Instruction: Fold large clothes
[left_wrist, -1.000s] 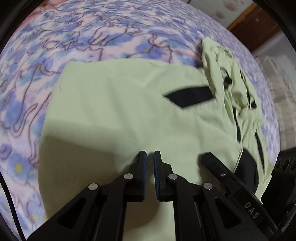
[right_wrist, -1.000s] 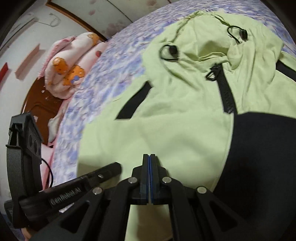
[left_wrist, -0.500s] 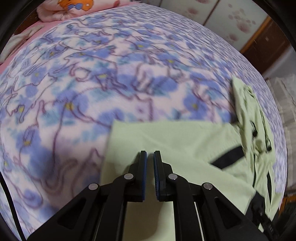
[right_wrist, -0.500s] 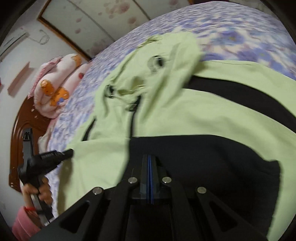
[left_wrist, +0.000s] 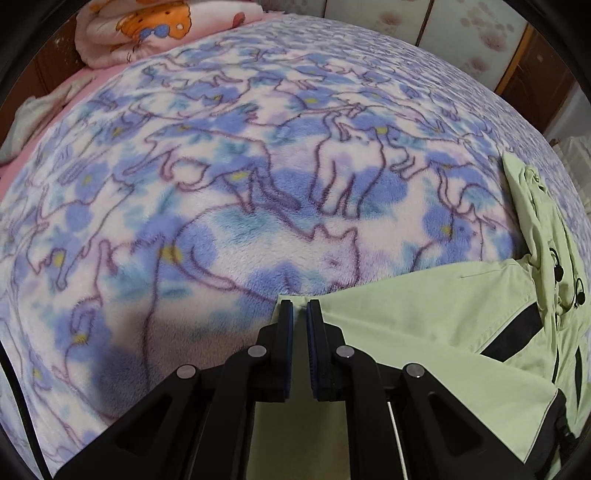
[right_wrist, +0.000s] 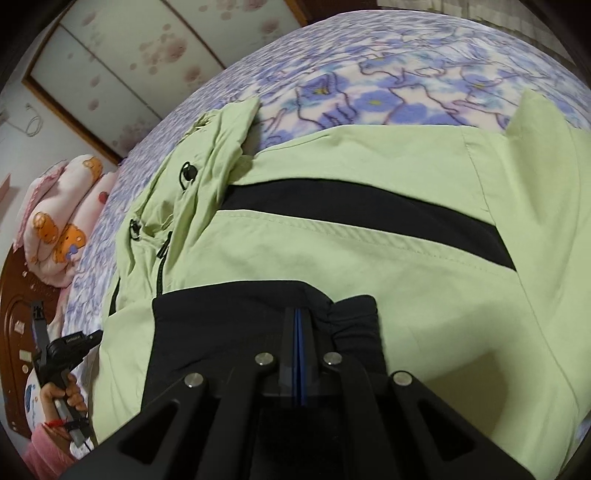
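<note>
A light green jacket (right_wrist: 369, 236) with black panels lies spread on a bed. In the left wrist view the jacket (left_wrist: 424, 325) fills the lower right, its hood (left_wrist: 535, 229) at the far right. My left gripper (left_wrist: 300, 308) sits at the jacket's left corner edge, its jaws a narrow gap apart with nothing seen between them. My right gripper (right_wrist: 298, 314) is shut on the jacket's black cuff (right_wrist: 351, 321), which bunches at the fingertips. The left gripper also shows in the right wrist view (right_wrist: 74, 341), held by a hand at the lower left.
The bed is covered by a fleece blanket (left_wrist: 221, 184) with blue flowers and cats. A rolled pink quilt (left_wrist: 155, 29) lies at the headboard. Sliding wardrobe doors (right_wrist: 129, 62) stand behind the bed.
My left gripper has slid left off the jacket body to its corner edge. My right gripper has moved right onto the black cuff. The two grippers are now far apart.
</note>
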